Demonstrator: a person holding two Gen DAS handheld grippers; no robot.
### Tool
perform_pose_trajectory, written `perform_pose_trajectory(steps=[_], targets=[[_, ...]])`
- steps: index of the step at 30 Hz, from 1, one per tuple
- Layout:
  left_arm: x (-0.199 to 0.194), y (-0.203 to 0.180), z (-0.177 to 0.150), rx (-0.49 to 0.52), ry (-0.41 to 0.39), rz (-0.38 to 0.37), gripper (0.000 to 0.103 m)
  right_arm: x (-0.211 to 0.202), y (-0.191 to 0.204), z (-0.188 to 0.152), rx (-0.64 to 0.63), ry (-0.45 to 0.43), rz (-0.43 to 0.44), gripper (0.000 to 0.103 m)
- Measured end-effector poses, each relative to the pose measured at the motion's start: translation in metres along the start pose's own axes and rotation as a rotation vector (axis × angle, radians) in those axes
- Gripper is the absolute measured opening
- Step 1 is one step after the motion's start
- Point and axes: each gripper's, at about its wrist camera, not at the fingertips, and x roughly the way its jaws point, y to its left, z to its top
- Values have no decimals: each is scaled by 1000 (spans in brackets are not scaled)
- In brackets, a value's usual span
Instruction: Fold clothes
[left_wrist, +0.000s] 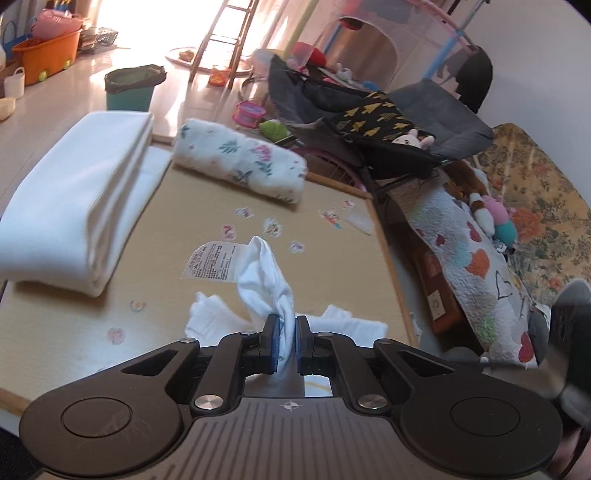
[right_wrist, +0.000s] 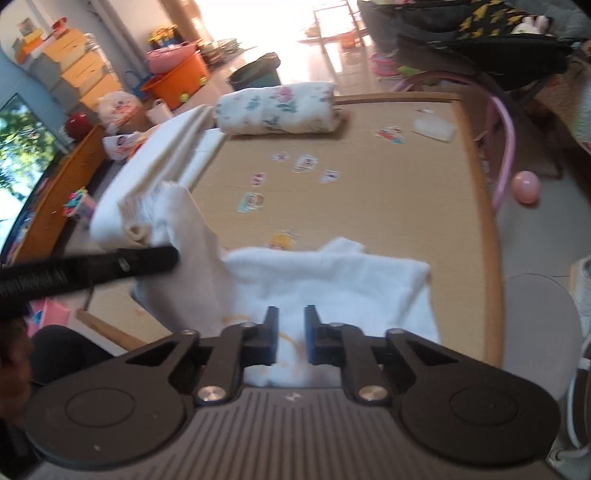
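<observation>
A small white garment (right_wrist: 325, 284) lies partly spread on the wooden table (right_wrist: 388, 184). My left gripper (left_wrist: 286, 334) is shut on a bunched part of the white garment (left_wrist: 267, 280) and holds it lifted, with a printed care label (left_wrist: 212, 264) sticking out. In the right wrist view the left gripper's black finger shows at the left, with cloth hanging from it. My right gripper (right_wrist: 291, 338) hovers just above the near part of the garment, jaws a little apart with nothing between them.
A stack of folded white cloth (left_wrist: 70, 206) lies at the table's left. A rolled floral blanket (left_wrist: 240, 160) lies at the far edge. Stickers (right_wrist: 304, 162) dot the tabletop. A chair with dark clothes (left_wrist: 369, 122) and a quilted bed (left_wrist: 480, 258) stand to the right.
</observation>
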Motion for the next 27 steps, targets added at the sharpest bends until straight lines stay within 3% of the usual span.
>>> perform_pose_trajectory(steps=[5,12,18,24,27], targets=[[-1,11,-5,-29,10,4,8,36,19,29,-72,92,-30,2],[-3,13,-9,-19,15,-25,8,68,23,49,-20,125,-39,2],[1,11,-10,-27,21,-36,8,48,13,54,39,68,15,2],[0,-1,2,-1,8,-59,8,6,-8,32,19,32,-75,2],[2,-17,7,54,1,-77,8,-7,-29,10,87,19,-100,2]])
